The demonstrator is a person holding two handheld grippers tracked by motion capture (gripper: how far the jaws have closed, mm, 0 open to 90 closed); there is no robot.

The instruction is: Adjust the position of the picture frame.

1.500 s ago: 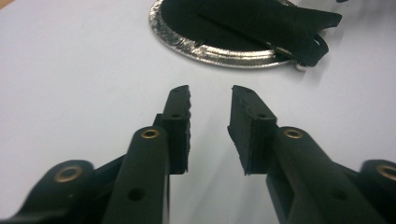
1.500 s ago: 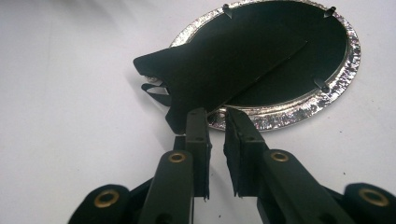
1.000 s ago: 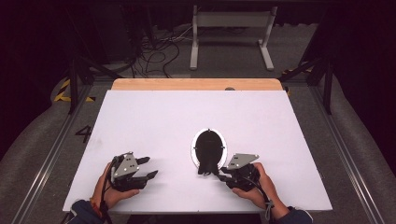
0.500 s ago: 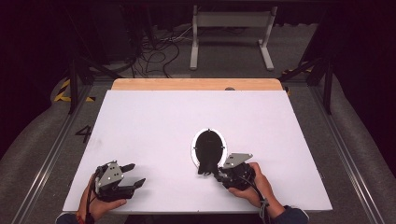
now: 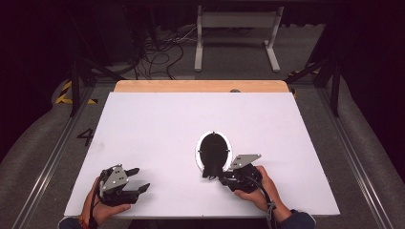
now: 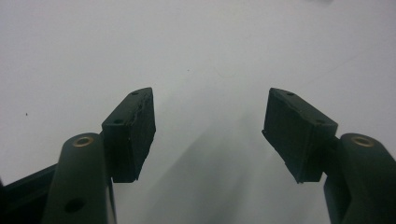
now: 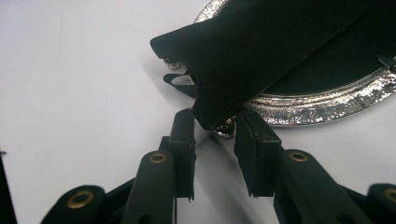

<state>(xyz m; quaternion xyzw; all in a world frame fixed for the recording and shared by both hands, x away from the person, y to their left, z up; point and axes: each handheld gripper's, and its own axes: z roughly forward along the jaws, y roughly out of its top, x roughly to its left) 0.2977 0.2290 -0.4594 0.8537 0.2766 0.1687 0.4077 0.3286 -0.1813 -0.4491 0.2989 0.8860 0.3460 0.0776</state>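
An oval frame (image 5: 213, 148) with a silver rim (image 7: 327, 105) lies face down on the white table (image 5: 167, 124), black back up. Its black stand (image 7: 261, 46) points toward the near edge. My right gripper (image 5: 216, 175) (image 7: 215, 135) has just been closing, and its pads now press on the narrow lower tip of that stand, beside a small silver foot (image 7: 225, 129). My left gripper (image 5: 140, 179) (image 6: 208, 126) rests near the front left of the table, far from the frame. Its jaws have just been opening and stand open with nothing between them.
The table's near edge (image 5: 200, 214) lies just behind both hands. A wooden strip (image 5: 200, 86) runs along the far edge. Beyond it, on the dark floor, are cables (image 5: 157, 52) and a grey metal stand (image 5: 236, 38).
My left hand has drawn back toward the front left edge and its jaws have spread wider. My right hand has stayed at the frame's stand.
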